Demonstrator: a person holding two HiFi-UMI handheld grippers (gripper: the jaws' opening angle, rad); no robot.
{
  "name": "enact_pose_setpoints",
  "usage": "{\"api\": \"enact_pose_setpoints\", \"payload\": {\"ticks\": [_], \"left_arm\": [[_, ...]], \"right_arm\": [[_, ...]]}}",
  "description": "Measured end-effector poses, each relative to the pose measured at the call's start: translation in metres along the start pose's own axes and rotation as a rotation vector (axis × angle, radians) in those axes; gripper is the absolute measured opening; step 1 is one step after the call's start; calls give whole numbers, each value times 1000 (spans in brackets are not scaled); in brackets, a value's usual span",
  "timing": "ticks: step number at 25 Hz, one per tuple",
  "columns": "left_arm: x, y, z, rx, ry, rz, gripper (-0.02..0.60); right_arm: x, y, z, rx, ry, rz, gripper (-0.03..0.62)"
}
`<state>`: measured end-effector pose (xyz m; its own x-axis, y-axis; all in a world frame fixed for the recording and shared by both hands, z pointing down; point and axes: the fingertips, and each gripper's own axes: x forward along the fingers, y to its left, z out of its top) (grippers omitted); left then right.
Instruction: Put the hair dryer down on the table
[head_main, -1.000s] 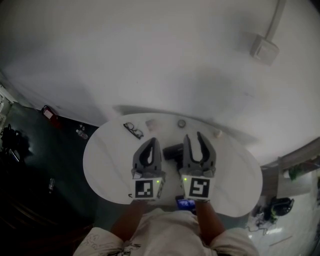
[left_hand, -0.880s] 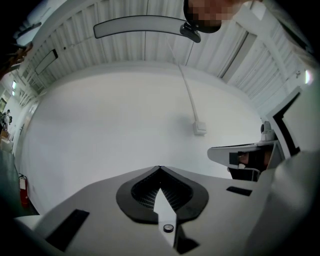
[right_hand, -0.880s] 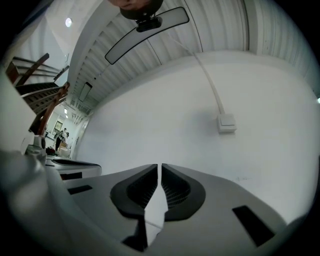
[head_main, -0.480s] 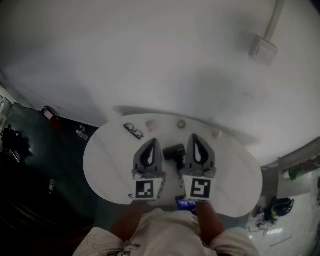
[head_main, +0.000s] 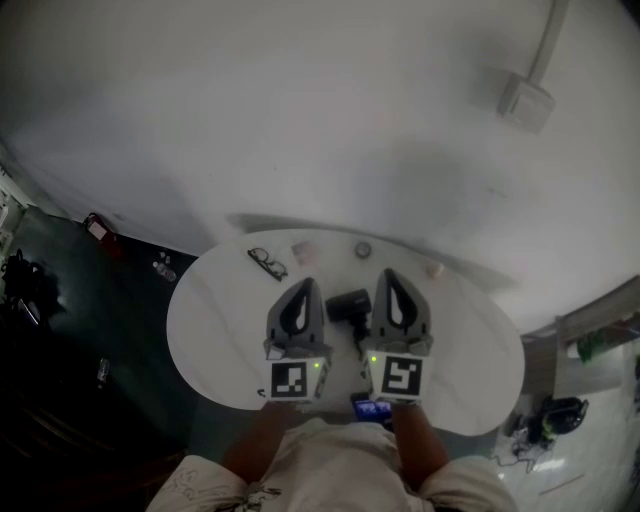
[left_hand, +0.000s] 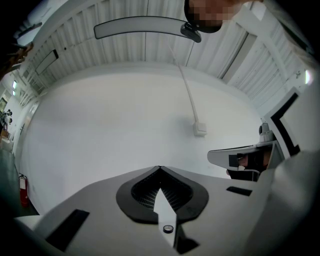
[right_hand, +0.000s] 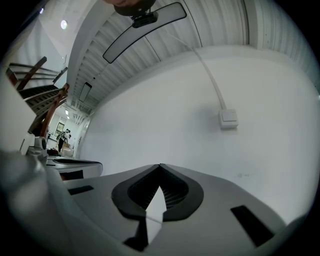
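In the head view the black hair dryer (head_main: 348, 304) lies on the round white table (head_main: 215, 320), in the gap between my two grippers. My left gripper (head_main: 306, 284) hovers just left of it, jaws shut and empty. To the dryer's right my right gripper (head_main: 389, 274) is also shut, with nothing in it. Neither touches the dryer. The left gripper view has its own jaws (left_hand: 160, 168) closed tip to tip against the white wall. The right gripper view shows the same for the right gripper (right_hand: 160, 165). The dryer is in neither gripper view.
Eyeglasses (head_main: 266, 261), a small pale pad (head_main: 302, 247), a small round object (head_main: 363, 248) and a small pale item (head_main: 433, 268) lie along the table's far edge. A blue thing (head_main: 372, 407) sits at the near edge. A wall box (head_main: 528, 98) hangs on the white wall.
The right gripper's jaws, open a second ago, have closed on nothing. More of the hair dryer now shows between the grippers. Neither hand has shifted.
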<state>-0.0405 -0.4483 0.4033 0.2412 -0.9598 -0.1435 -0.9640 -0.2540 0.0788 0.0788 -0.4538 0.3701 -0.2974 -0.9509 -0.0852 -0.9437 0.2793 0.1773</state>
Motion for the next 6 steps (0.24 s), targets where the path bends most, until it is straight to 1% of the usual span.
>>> {"api": "enact_pose_setpoints", "payload": {"ticks": [6], "left_arm": [[0, 0, 0, -5, 0, 3, -5]], "right_arm": [[0, -1, -1, 9, 7, -1, 5]]}}
